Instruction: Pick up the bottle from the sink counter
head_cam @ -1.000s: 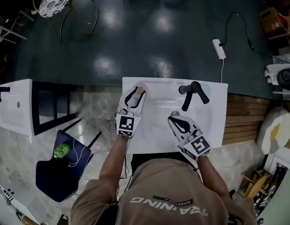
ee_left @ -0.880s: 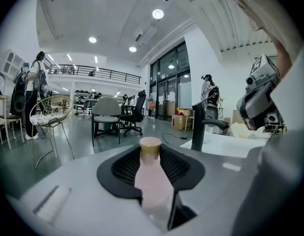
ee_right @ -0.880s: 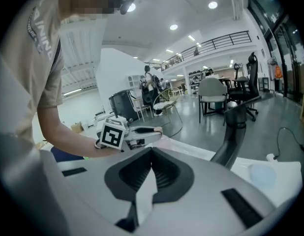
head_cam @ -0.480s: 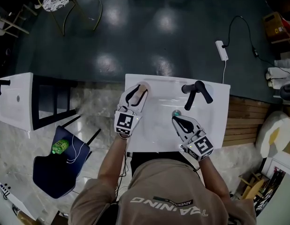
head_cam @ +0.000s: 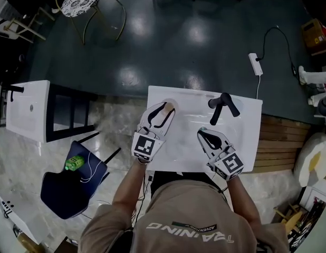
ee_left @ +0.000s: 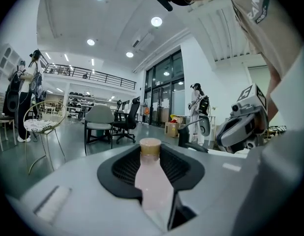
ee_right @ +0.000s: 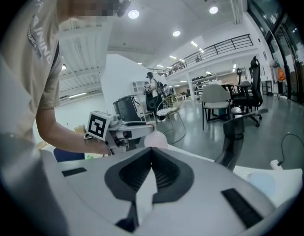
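Observation:
A pale pink bottle [ee_left: 151,181] with a tan cap stands upright between the jaws of my left gripper [ee_left: 151,154], whose pads press on its body. In the head view this gripper [head_cam: 162,111] and the bottle [head_cam: 169,106] are at the far left corner of the white sink counter [head_cam: 242,141]. My right gripper [head_cam: 206,136] hovers over the basin near the drain, shut with nothing in it. From the right gripper view its jaws meet in a thin slit [ee_right: 151,156], and the left gripper [ee_right: 123,129] with the bottle [ee_right: 156,140] shows beyond.
A black faucet [head_cam: 220,105] rises at the sink's far right. A blue chair [head_cam: 68,186] with a green object [head_cam: 74,163] stands to the left. Another white sink unit [head_cam: 28,109] sits further left. A power strip [head_cam: 255,63] lies on the dark floor beyond.
The head view has drifted, so the sink sits a little further right in the picture. Both grippers keep their places over the sink, the left one still around the bottle.

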`<action>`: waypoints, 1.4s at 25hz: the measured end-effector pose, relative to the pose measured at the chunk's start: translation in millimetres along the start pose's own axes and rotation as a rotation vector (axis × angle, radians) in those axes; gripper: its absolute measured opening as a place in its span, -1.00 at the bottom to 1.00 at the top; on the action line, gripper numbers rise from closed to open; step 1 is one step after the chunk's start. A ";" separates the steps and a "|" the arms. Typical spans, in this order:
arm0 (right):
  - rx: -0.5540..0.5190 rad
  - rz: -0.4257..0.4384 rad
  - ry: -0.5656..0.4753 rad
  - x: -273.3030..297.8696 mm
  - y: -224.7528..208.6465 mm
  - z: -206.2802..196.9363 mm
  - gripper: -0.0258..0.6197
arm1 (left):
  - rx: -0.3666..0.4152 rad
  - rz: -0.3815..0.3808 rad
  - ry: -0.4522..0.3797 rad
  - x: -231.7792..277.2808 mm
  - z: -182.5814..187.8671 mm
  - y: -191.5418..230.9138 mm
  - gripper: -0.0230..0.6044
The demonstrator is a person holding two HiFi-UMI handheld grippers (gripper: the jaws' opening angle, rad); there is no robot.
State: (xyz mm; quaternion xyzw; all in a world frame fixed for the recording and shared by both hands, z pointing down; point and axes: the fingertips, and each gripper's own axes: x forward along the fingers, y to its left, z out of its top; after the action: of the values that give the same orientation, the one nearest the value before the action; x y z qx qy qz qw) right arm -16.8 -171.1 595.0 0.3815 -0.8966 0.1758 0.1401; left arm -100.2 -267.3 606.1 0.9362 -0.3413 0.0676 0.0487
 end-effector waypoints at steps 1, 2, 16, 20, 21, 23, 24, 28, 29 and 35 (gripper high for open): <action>-0.003 0.006 -0.014 -1.3 -0.8 2.5 -0.90 | -0.004 0.004 -0.001 -2.1 6.1 -2.2 -0.51; -0.007 0.009 -0.024 -2.6 -2.2 6.0 -0.90 | -0.008 0.008 -0.002 -4.0 11.7 -4.2 -0.51; -0.055 0.079 -0.141 -7.6 -0.3 51.4 -0.90 | 0.039 0.035 -0.011 -26.8 72.0 -17.7 -0.52; -0.092 0.082 -0.191 -13.9 -4.6 68.8 -0.90 | 0.035 0.050 -0.019 -30.7 93.6 -23.6 -0.52; -0.099 0.081 -0.200 -15.7 -6.7 72.7 -0.90 | 0.026 0.055 -0.017 -31.4 96.7 -24.9 -0.52; -0.110 0.067 -0.215 -19.3 -12.9 76.8 -0.90 | -0.005 0.074 -0.013 -32.7 98.5 -26.9 -0.52; -0.110 0.056 -0.218 -20.9 -16.6 76.0 -0.90 | -0.023 0.086 -0.013 -33.9 97.7 -28.2 -0.52; -0.106 0.032 -0.238 -26.9 -26.5 75.6 -0.90 | -0.047 0.087 -0.017 -37.9 95.9 -36.1 -0.52; -0.109 0.027 -0.243 -28.5 -28.2 77.3 -0.90 | -0.037 0.080 -0.014 -38.0 97.5 -38.4 -0.52; -0.115 0.006 -0.263 -39.4 -37.3 81.3 -0.90 | -0.008 0.049 0.011 -34.3 104.0 -47.1 -0.52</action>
State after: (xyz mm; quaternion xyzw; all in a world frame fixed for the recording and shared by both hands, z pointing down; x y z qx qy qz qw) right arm 27.4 -204.5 514.5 0.3897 -0.9170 0.0728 0.0427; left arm -86.1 -224.0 495.9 0.9270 -0.3643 0.0723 0.0524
